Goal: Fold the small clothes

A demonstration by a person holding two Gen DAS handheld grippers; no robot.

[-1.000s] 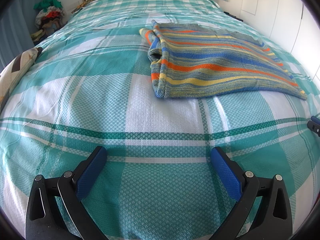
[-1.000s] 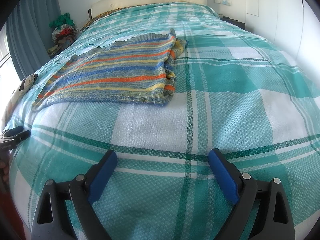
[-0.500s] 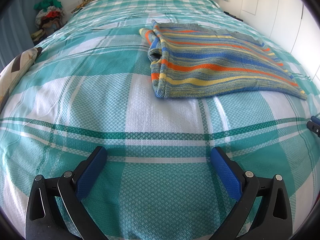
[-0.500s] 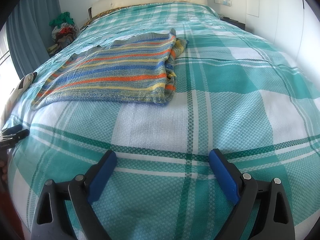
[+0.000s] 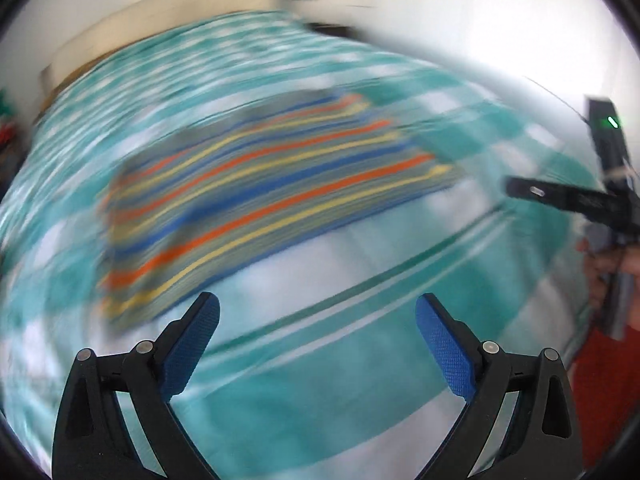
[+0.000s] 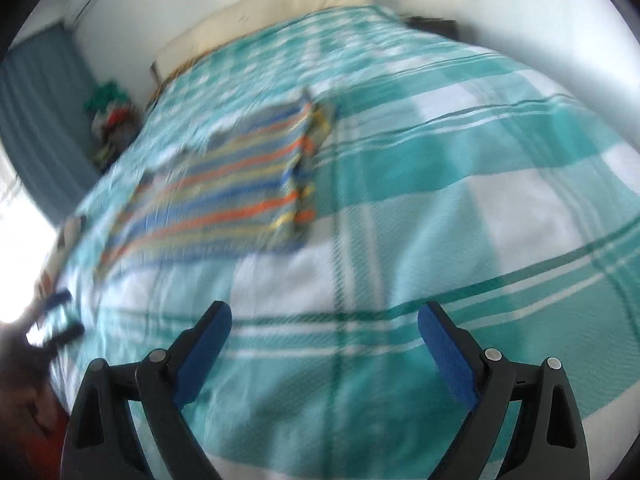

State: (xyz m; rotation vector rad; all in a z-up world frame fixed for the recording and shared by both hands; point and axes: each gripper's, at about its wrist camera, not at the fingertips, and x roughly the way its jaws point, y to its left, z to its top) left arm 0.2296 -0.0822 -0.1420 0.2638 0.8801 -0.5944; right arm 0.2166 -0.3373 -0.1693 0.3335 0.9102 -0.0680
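Both views are motion-blurred. Left tongs (image 5: pixel 316 334) and right tongs (image 6: pixel 324 340) are spread wide and empty. The striped garment (image 5: pixel 256 204) lies flat on the bed (image 6: pixel 460 240) toward 11 o'clock. Approach opposite edges, grip one layer only, then fold evenly.

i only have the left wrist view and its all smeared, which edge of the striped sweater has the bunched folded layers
Observer: The right wrist view shows them along the striped sweater's right edge, the side nearer the right gripper.
Operator: is that gripper holding anything
Observer: No, its jaws are wide apart over the bare plaid bedspread.
Operator: anything left of the bed
Observer: A heap of clothes by a blue curtain.
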